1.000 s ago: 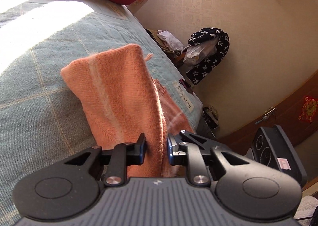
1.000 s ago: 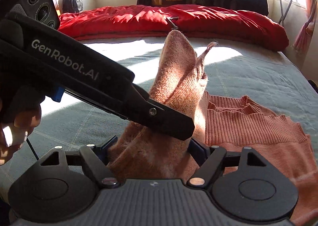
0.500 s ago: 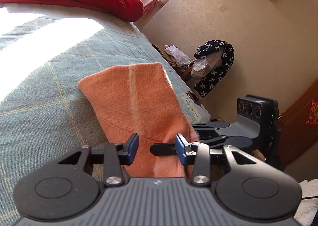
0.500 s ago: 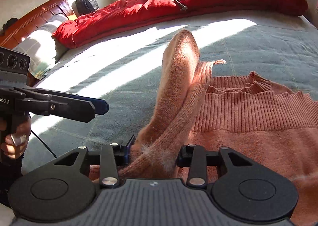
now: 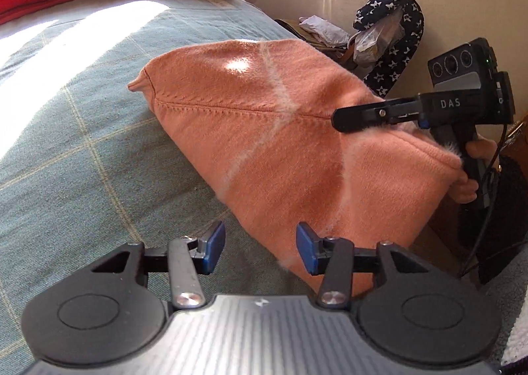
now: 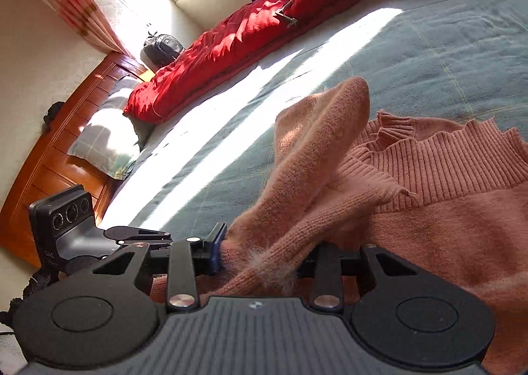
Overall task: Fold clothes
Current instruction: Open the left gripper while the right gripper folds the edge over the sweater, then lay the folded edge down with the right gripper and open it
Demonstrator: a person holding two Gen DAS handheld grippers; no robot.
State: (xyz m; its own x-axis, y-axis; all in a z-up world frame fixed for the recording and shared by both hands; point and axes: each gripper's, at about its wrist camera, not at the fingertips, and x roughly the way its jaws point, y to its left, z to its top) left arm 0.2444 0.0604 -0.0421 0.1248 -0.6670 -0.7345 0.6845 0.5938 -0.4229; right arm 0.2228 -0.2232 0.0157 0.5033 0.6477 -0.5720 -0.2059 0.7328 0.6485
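An orange knit sweater (image 5: 280, 131) lies on the grey-green checked bedcover (image 5: 82, 160), with one part folded over and a seam running across it. My left gripper (image 5: 260, 251) is open just short of the sweater's near edge, its blue pads (image 5: 214, 248) holding nothing. My right gripper (image 6: 260, 259) is shut on a bunched fold of the sweater (image 6: 313, 157), which rises from its fingers above the ribbed hem (image 6: 445, 160). In the left wrist view the right gripper (image 5: 343, 117) reaches in from the right over the sweater, held by a hand (image 5: 475, 157).
A red duvet (image 6: 247, 28) lies along the far side of the bed, with a pillow (image 6: 102, 140) against a wooden headboard (image 6: 59, 131). A star-patterned cloth (image 5: 396, 42) and clutter sit by the wall beyond the bed's edge. The left gripper (image 6: 132, 233) shows low on the left in the right wrist view.
My left gripper has opened, let go of the sweater and drawn back. My right gripper keeps its hold, and the raised fold has come down flatter onto the bed.
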